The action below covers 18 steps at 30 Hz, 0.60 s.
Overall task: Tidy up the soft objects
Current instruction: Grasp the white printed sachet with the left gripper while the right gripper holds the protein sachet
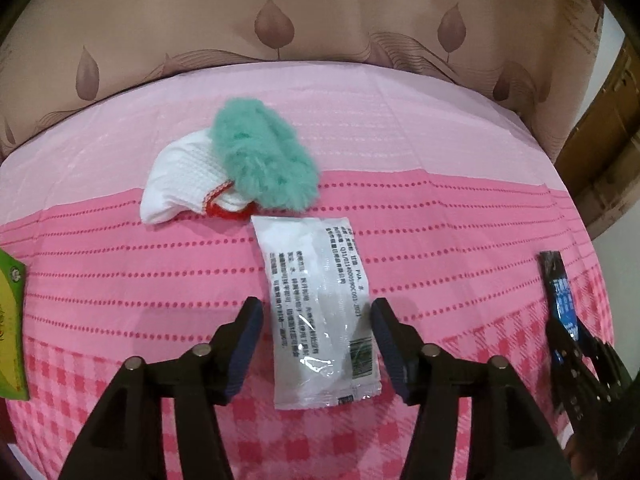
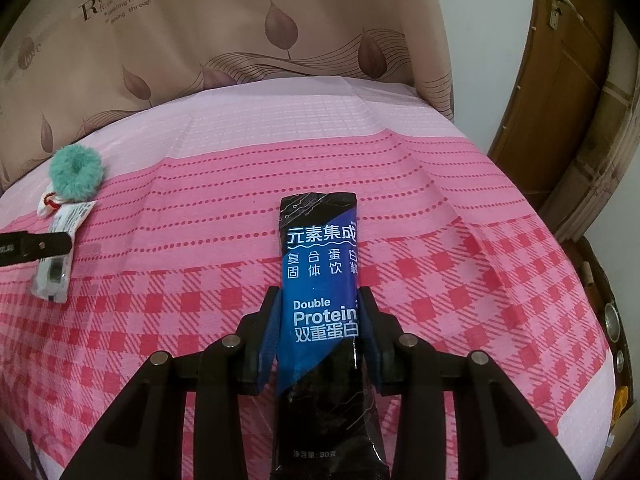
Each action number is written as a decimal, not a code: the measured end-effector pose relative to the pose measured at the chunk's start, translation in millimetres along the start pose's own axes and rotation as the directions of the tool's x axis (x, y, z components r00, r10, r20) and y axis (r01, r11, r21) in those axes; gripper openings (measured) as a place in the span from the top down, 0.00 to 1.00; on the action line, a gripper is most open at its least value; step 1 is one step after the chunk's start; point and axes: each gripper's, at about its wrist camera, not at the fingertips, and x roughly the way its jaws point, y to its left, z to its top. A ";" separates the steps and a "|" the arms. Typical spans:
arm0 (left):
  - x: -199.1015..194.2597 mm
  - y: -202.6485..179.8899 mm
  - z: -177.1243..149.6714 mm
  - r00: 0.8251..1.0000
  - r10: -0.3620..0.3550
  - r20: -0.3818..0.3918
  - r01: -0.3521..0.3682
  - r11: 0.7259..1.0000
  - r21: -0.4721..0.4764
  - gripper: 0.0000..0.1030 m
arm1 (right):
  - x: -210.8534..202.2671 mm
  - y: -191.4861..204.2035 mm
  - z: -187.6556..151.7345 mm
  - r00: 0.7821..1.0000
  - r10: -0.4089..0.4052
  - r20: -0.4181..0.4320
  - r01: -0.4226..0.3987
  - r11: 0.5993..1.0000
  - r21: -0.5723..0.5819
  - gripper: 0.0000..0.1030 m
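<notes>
1. The fluffy ring point(image 1: 266, 156) lies partly on the folded cloth point(image 1: 182, 186) at 11 o'clock on the bed point(image 1: 440, 216).
2. The sachet point(image 1: 320, 312) lies just before them, at 6 o'clock.
3. The protein packet point(image 2: 322, 280) sits well apart at 3 o'clock.

The pink-clothed surface point(image 2: 440, 208) lies bare across its middle and toward the right edge. Near the left, a green fluffy ring point(image 1: 264, 156) rests on a white cloth pouch point(image 1: 180, 184), and a white sachet point(image 1: 320, 320) lies just in front of them, blocking a low pass there. A green-yellow packet point(image 1: 12, 328) sits at the left edge. A curtain point(image 1: 320, 20) closes off the far edge.
</notes>
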 end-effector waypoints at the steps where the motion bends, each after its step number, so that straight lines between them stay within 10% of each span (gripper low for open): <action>1: 2.0 0.4 1.9 1.000 0.005 0.007 -0.005 1.000 -0.006 0.39 | 0.6 0.2 0.3 1.000 -0.001 -0.001 0.001 1.000 -0.001 0.66; 18: 7.9 -6.4 -10.2 1.000 0.007 0.006 -0.008 0.987 0.159 0.49 | 1.8 3.0 0.5 1.000 -0.005 -0.005 0.005 1.000 -0.004 0.65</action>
